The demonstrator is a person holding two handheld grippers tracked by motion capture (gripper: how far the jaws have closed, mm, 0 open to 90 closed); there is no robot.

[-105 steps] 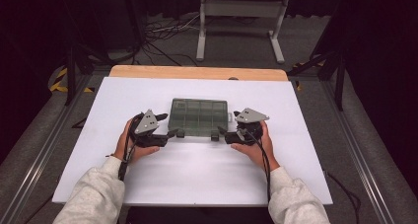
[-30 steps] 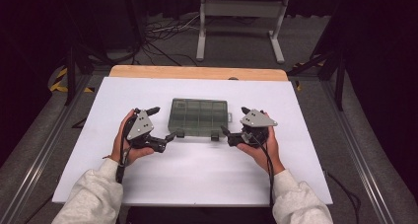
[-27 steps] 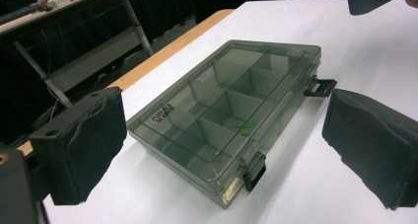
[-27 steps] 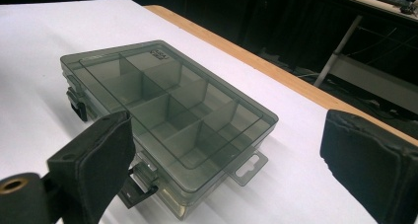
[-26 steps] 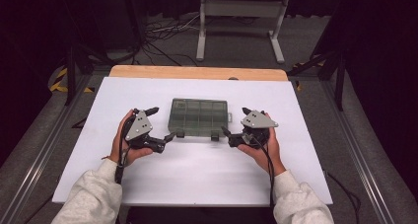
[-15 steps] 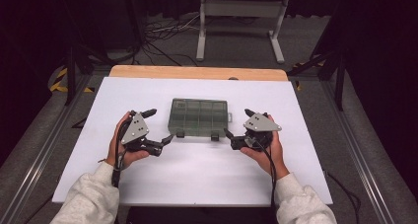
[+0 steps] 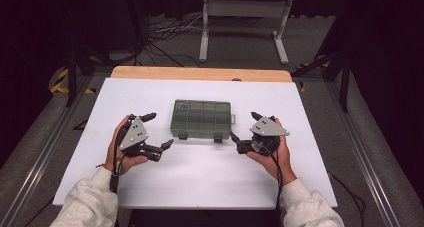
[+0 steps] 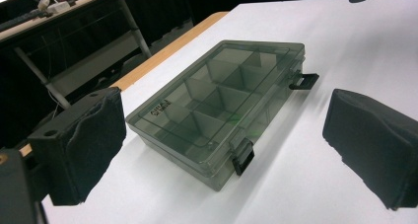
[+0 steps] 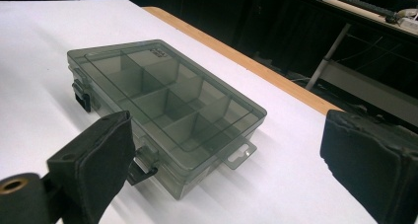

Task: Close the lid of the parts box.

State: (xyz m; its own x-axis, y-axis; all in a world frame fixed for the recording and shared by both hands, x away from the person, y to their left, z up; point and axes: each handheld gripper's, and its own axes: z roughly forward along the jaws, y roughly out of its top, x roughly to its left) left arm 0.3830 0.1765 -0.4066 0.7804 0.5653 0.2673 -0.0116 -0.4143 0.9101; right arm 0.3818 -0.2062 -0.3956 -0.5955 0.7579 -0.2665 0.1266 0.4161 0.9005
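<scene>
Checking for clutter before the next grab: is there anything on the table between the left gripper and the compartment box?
Nothing: in the high view, only bare white table separates the left gripper from the compartment box.

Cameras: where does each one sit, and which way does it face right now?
High view: above the near side, looking forward and down on the table; both forearms, left gripper, right gripper.
Left gripper view: rides the left gripper, facing the box; its fingers are open.
Right gripper view: rides the right gripper, facing the box; open.
All three share the box.
</scene>
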